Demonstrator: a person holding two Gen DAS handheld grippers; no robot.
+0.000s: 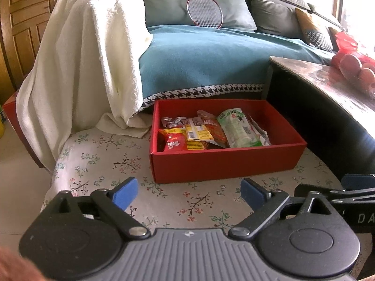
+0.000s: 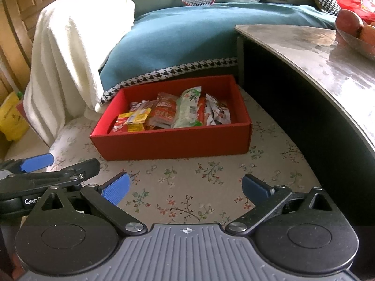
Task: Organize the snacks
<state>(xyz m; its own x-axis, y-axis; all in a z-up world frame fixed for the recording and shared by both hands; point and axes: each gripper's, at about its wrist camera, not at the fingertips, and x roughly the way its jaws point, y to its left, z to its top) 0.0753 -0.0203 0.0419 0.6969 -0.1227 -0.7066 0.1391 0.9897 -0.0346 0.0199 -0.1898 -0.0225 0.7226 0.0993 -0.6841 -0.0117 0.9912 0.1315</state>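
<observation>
A red cardboard box [image 1: 225, 161] [image 2: 173, 142] stands on a floral cloth [image 1: 98, 157] [image 2: 211, 171], ahead of both grippers. Inside it lie several snack packets: a pale green pouch [image 1: 236, 128] [image 2: 188, 110], yellow bars [image 1: 196, 135] [image 2: 138, 117], a small red pack [image 1: 174, 144] and orange-red packets [image 2: 164, 112]. My left gripper [image 1: 188, 194] is open with nothing between its blue pads, a short way in front of the box. Beside it my right gripper [image 2: 186, 188] is also open and holds nothing. Each gripper shows at the edge of the other's view.
A sofa with a teal cover [image 1: 211, 56] and a white towel [image 1: 89, 53] lies behind the box. A badminton racket [image 1: 204, 11] leans on the cushions. At the right a dark table with a grey top [image 2: 328, 56] carries a bowl of fruit [image 2: 356, 32].
</observation>
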